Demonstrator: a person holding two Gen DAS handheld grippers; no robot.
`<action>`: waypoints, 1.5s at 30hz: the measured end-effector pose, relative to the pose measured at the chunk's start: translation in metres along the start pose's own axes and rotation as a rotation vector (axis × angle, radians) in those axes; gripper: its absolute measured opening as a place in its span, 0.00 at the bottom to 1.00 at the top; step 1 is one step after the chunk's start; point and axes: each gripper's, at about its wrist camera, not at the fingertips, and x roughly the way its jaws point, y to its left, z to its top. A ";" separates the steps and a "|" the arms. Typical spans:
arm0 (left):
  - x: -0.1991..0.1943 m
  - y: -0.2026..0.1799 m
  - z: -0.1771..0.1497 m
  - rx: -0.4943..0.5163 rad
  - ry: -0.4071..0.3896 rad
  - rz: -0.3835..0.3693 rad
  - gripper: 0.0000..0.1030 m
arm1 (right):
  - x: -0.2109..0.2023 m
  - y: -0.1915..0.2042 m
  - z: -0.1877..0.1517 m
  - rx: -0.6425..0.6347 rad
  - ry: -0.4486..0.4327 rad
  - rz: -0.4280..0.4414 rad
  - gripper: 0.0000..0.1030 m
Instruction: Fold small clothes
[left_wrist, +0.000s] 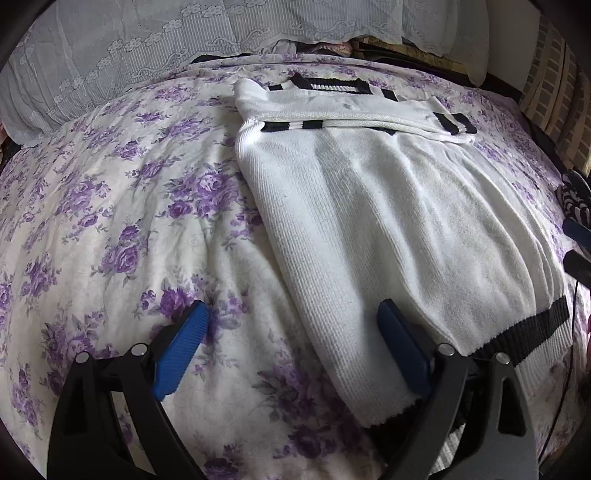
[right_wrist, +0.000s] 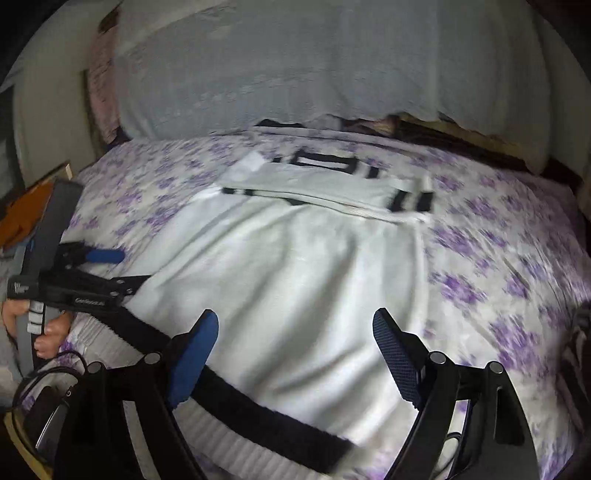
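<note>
Left claw (left_wrist: 291, 321) spread wide and empty over the sweater's left edge, the white sweater (left_wrist: 388, 221) lying flat mid-bed on the floral bedspread (left_wrist: 110, 221), sleeves folded across its top, and the right claw (right_wrist: 295, 325) gaping empty above its black hem band (right_wrist: 258, 413).

Your white sweater (left_wrist: 388, 221) is a soft ribbed knit, matt, with coarser black ribbing along its hem band (left_wrist: 532, 328). Under it you have a bed cover (left_wrist: 110, 221) of thin, lightly crinkled cloth printed with purple roses. Behind lies a pale lace-trimmed cloth (left_wrist: 110, 48), sheer and finely striped. Your left gripper (left_wrist: 291, 328) is matt black plastic with shiny metal pins; its pads (left_wrist: 181, 350) are ridged blue rubber. The right gripper (right_wrist: 295, 332) looks alike.
</note>
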 end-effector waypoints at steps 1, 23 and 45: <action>-0.001 -0.001 0.000 0.003 -0.002 -0.001 0.87 | -0.004 -0.017 -0.005 0.068 0.014 0.007 0.84; -0.001 -0.001 -0.003 -0.004 0.004 -0.002 0.88 | -0.006 0.005 -0.035 0.075 0.030 0.061 0.91; -0.002 -0.005 -0.004 0.001 0.006 -0.015 0.88 | 0.020 0.040 -0.028 -0.074 0.068 -0.003 0.97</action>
